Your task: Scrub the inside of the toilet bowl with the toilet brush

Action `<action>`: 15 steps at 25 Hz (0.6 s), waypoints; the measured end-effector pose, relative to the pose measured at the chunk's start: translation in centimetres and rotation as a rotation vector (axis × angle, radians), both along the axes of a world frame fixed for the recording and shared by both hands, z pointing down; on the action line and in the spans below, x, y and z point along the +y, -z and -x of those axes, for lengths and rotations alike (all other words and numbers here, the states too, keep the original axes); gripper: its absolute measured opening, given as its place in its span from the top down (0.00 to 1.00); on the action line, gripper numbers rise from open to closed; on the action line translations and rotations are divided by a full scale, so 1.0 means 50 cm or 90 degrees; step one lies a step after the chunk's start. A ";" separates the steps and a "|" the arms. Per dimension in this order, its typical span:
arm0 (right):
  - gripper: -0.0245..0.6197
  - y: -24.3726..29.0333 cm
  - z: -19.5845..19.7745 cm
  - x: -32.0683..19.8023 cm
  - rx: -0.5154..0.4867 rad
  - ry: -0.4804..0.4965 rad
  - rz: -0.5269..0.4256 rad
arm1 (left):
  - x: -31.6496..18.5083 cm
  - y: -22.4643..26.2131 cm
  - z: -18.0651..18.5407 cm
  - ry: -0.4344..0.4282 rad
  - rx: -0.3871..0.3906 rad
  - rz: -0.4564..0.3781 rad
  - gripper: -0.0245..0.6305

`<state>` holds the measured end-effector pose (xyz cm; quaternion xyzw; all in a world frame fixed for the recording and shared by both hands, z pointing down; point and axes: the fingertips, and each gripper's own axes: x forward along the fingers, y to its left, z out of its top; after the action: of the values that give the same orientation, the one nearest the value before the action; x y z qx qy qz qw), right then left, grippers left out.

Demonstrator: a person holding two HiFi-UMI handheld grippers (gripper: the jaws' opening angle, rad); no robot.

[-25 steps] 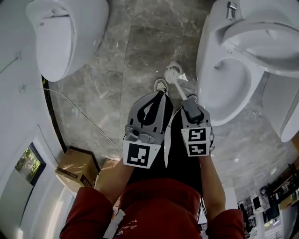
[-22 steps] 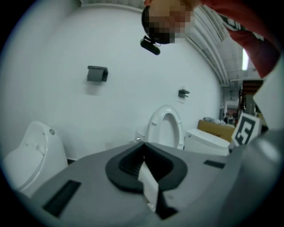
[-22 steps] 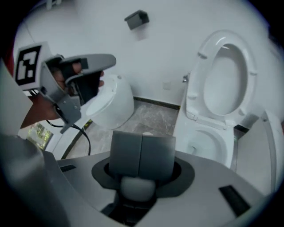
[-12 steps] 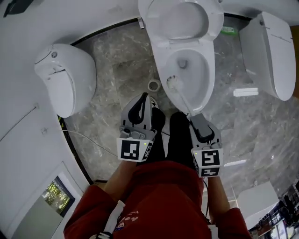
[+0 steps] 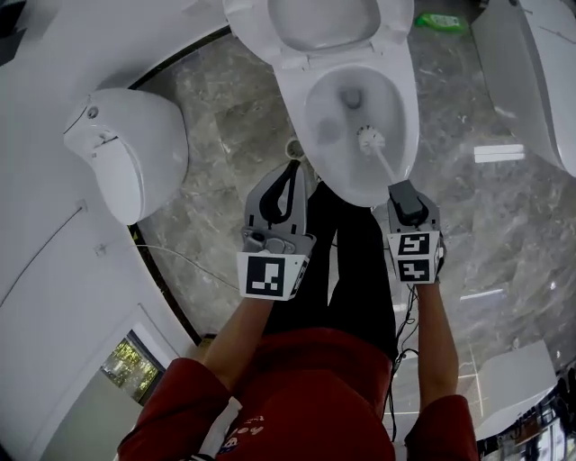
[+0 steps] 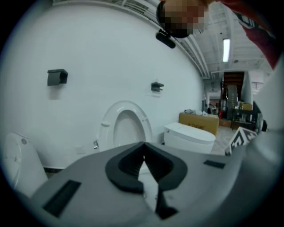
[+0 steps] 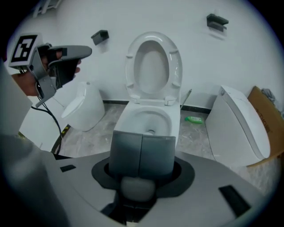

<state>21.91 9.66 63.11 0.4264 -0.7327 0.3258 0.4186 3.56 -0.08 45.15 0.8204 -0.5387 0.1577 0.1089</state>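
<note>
The open toilet bowl (image 5: 290, 103) fills the top middle of the head view, its seat and lid raised (image 7: 153, 66). A white toilet brush head (image 5: 369, 139) hangs inside the bowl on its right side. The thin handle (image 5: 389, 169) runs back to my right gripper (image 5: 405, 191), which is shut on the brush's grey grip (image 7: 141, 153). My left gripper (image 5: 292, 171) hovers by the bowl's near left edge, over the floor, with its jaws closed tip to tip (image 6: 143, 146) and nothing between them.
A closed white toilet (image 5: 126, 162) stands to the left and another (image 5: 540, 72) to the right. A green bottle (image 5: 441, 22) lies beside the bowl's base, a cable (image 5: 180, 257) crosses the marble floor, and a cardboard box (image 7: 266, 115) sits far right.
The brush head went from over the floor, across the bowl's near rim, into the bowl. Both grippers moved toward the toilet, which now sits in the middle of the view.
</note>
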 end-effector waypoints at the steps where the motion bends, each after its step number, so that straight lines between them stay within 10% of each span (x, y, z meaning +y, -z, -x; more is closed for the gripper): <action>1: 0.71 -0.039 0.004 0.000 0.006 0.006 0.007 | 0.000 -0.032 -0.002 -0.007 -0.004 0.020 0.96; 9: 0.72 -0.182 0.052 0.009 0.080 0.087 0.022 | -0.004 -0.205 0.019 -0.054 0.004 0.070 0.96; 15: 0.72 -0.184 0.177 0.007 0.013 0.085 0.015 | -0.004 -0.285 0.072 -0.022 0.026 0.101 0.96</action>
<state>13.06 10.00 72.30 0.3744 -0.7515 0.3015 0.4519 -0.06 -0.28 59.42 0.8213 -0.5080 0.1848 0.1821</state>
